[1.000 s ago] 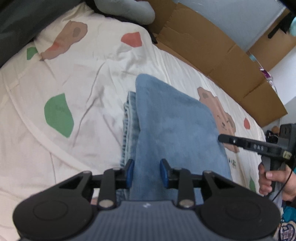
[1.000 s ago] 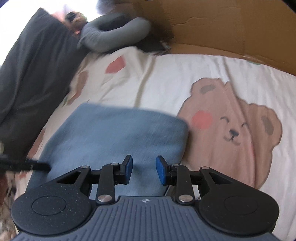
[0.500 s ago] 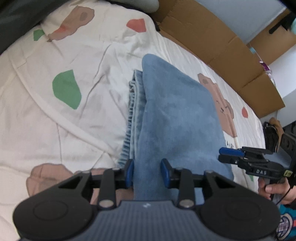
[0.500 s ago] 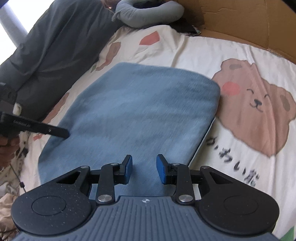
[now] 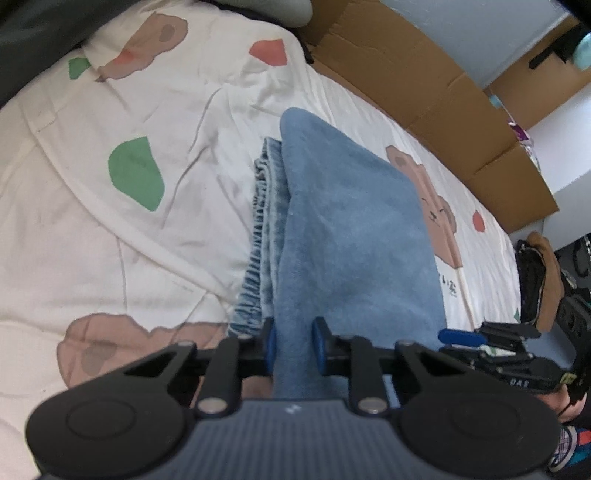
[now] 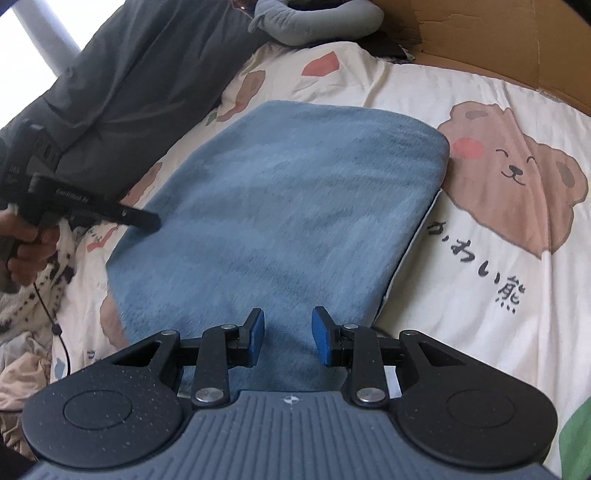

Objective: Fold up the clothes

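Observation:
A folded blue fleece garment (image 5: pixel 351 229) (image 6: pixel 295 192) lies flat on the cream bear-print bedsheet (image 5: pixel 147 110). A lighter blue ruffled elastic edge (image 5: pixel 264 206) sticks out along its left side. My left gripper (image 5: pixel 293 341) is open and low at the garment's near left corner, with the top layer's edge running between its fingers. From the right wrist view, the left gripper (image 6: pixel 147 221) touches the cloth's left side. My right gripper (image 6: pixel 288 332) is open just over the garment's near edge, nothing pinched. In the left wrist view, the right gripper (image 5: pixel 454 336) hovers by the right corner.
Flattened cardboard (image 5: pixel 424 74) (image 6: pixel 498 37) lines the far side of the bed. A dark grey duvet (image 6: pixel 110 92) and a grey pillow (image 6: pixel 321 18) lie at the head end. A spotted cloth (image 6: pixel 44 295) is bunched at the bed's edge, below a person's hand (image 6: pixel 26 251).
Both grippers pulled back and down toward the garment's near edge. The left gripper's fingers narrowed a little around the cloth's left edge. The garment itself has not moved.

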Available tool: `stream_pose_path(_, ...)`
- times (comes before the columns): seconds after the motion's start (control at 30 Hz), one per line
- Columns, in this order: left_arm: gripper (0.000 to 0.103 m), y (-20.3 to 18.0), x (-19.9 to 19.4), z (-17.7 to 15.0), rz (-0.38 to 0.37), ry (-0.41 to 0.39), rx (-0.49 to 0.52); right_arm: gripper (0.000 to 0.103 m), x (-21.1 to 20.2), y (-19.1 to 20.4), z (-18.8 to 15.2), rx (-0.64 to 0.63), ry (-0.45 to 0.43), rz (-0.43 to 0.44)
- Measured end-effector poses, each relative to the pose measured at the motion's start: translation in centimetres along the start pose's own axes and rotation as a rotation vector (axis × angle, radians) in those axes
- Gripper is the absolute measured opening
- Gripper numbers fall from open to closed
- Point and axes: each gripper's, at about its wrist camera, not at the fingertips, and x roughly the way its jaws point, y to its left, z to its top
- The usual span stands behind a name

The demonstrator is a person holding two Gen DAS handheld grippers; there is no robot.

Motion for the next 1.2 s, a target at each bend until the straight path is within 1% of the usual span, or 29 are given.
stream_pose_path(0.13, 0.024, 0.5, -0.1, -0.6, -0.015, 0.021, -0.043, 0.035, -0.4, 0.4, -1.2, -0.009, 0.032, 0.009)
stream_pose_path(0.17, 0.028, 0.6, -0.1, -0.9, -0.020, 0.024, -0.052, 0.035, -0.5, 0.4, -1.6, -0.002, 0.045, 0.015)
stream_pose_path(0.23, 0.031, 0.7, -0.1, -1.5, -0.030, 0.025, -0.070, 0.035, -0.8, 0.3, -1.9, 0.006, 0.054, 0.027)
stream_pose_path(0.27, 0.036, 0.8, 0.0, -1.9, -0.036, 0.026, -0.079, 0.035, -1.1, 0.3, -1.9, 0.007, 0.051, 0.029)
stream_pose_path(0.37, 0.044, 1.1, 0.0, -2.8, -0.059, 0.021, -0.117, 0.035, -2.0, -0.5, -1.7, 0.057, 0.050, 0.035)
stream_pose_path(0.47, 0.050, 1.3, 0.2, -3.7, -0.084, 0.009, -0.153, 0.035, -2.9, -1.5, -1.6, 0.099, 0.039, 0.013)
stream_pose_path(0.6, 0.053, 1.5, 0.9, -4.9, -0.120, -0.011, -0.215, 0.035, -2.9, -3.5, -1.9, 0.206, 0.039, 0.011)
stream_pose_path(0.67, 0.058, 1.6, 1.2, -5.5, -0.140, -0.022, -0.248, 0.036, -2.5, -4.0, -1.8, 0.239, 0.037, 0.026)
stream_pose_path(0.8, 0.060, 1.5, 2.1, -6.6, -0.199, -0.040, -0.309, 0.038, -1.4, -4.4, -1.3, 0.289, 0.030, 0.058)
stream_pose_path(0.9, 0.060, 1.0, 3.0, -7.3, -0.238, -0.036, -0.330, 0.038, -0.6, -4.7, -0.9, 0.327, 0.031, 0.073)
stream_pose_path(0.93, 0.060, 0.8, 3.4, -7.5, -0.248, -0.034, -0.333, 0.037, -0.3, -5.1, -1.2, 0.369, 0.048, 0.089)
stream_pose_path(1.0, 0.060, 0.3, 4.0, -7.8, -0.267, -0.029, -0.338, 0.037, 0.2, -5.7, -1.7, 0.450, 0.082, 0.119)
stream_pose_path(1.03, 0.060, 0.1, 4.3, -7.9, -0.276, -0.027, -0.337, 0.037, 0.2, -5.8, -1.9, 0.470, 0.090, 0.128)
stream_pose_path(1.2, 0.060, -1.0, 5.9, -8.1, -0.322, -0.007, -0.336, 0.037, 0.1, -5.7, -2.7, 0.499, 0.115, 0.157)
